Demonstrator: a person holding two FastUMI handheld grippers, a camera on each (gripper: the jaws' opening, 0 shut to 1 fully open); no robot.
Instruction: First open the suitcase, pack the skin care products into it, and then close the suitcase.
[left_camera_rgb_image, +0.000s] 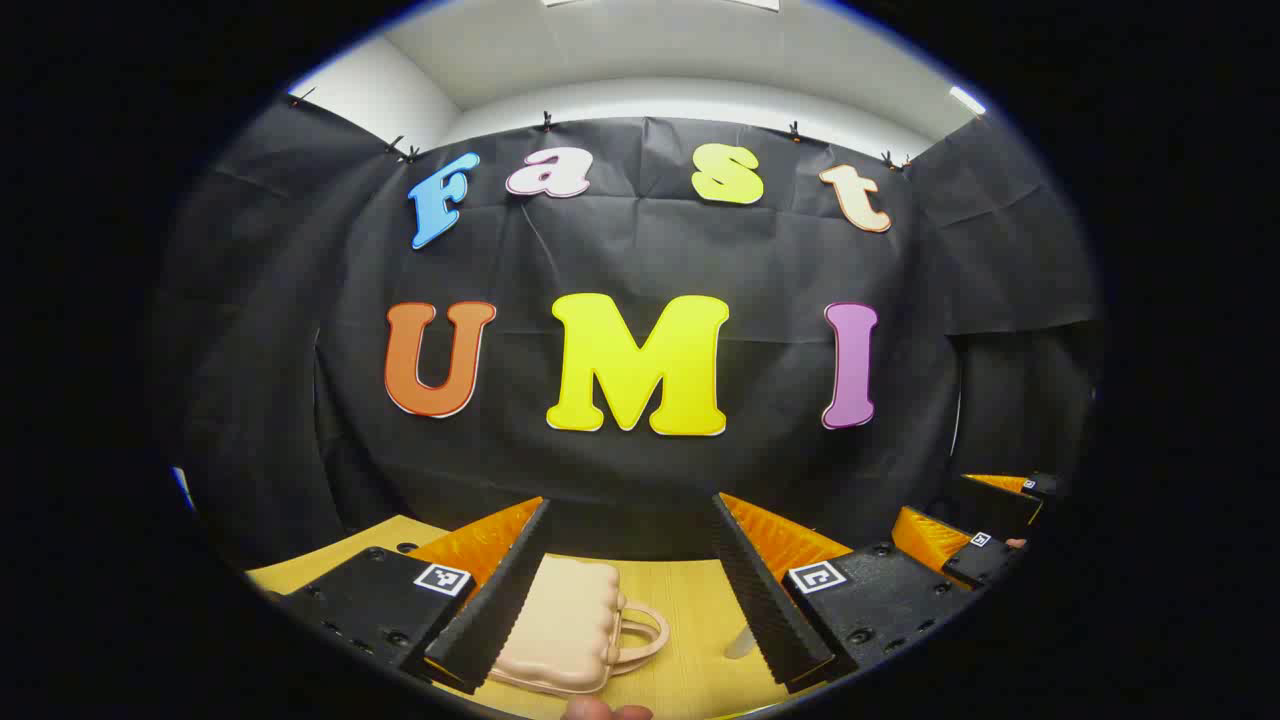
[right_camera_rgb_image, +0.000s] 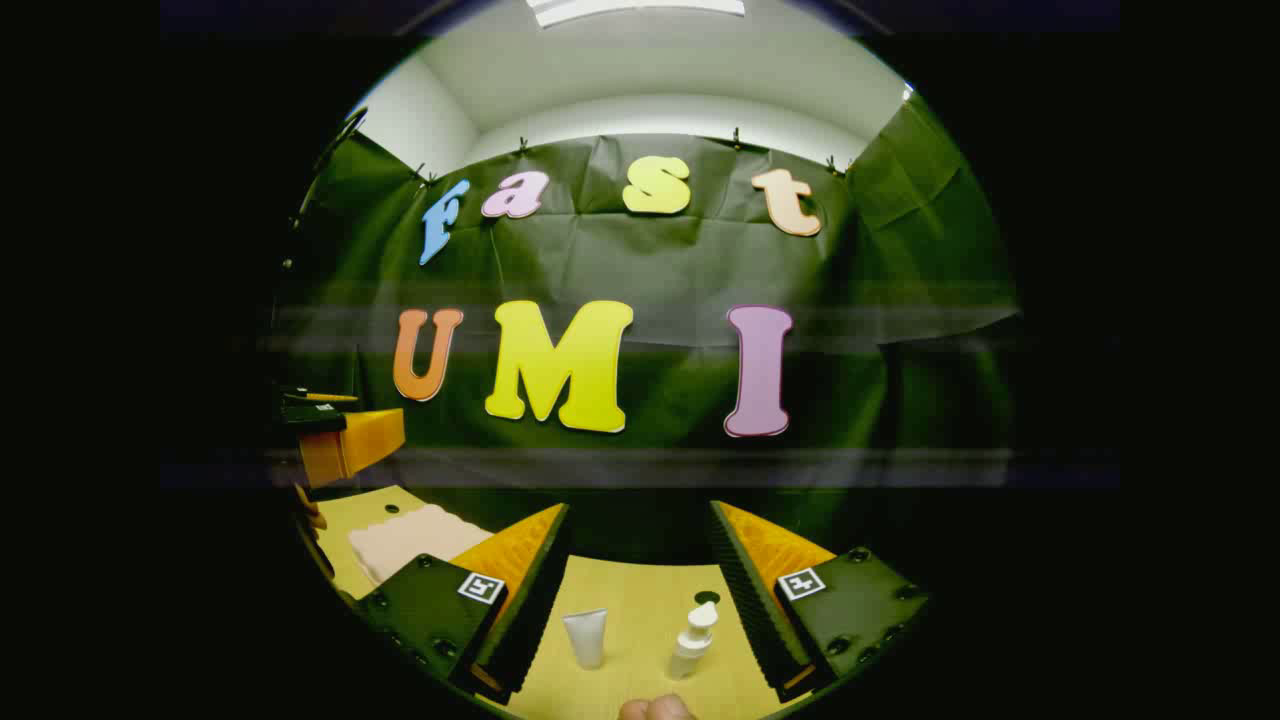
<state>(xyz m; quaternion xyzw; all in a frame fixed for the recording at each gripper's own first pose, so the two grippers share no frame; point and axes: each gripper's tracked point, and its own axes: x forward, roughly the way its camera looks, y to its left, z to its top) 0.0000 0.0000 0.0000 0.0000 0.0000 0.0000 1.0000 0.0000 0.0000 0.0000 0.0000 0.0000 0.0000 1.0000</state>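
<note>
Cream suitcase (left_camera_rgb_image: 560, 625) (ribbed), white tube (right_camera_rgb_image: 585, 637), yellow table (right_camera_rgb_image: 640, 600).

Left gripper (left_camera_rgb_image: 630, 590), seen in the left gripper view, is held level with its two ridged fingers spread wide apart, nothing between them. In the same view the right gripper (left_camera_rgb_image: 985, 530) hangs off to the side at similar height. In the right gripper view, the right gripper (right_camera_rgb_image: 640, 590) likewise stands wide open and empty, the left gripper (right_camera_rgb_image: 340, 440) raised beside it.

Suitcase (left_camera_rgb_image: 560, 625) half hidden (by fingers (left_camera_rgb_image: 500, 600)).
</note>
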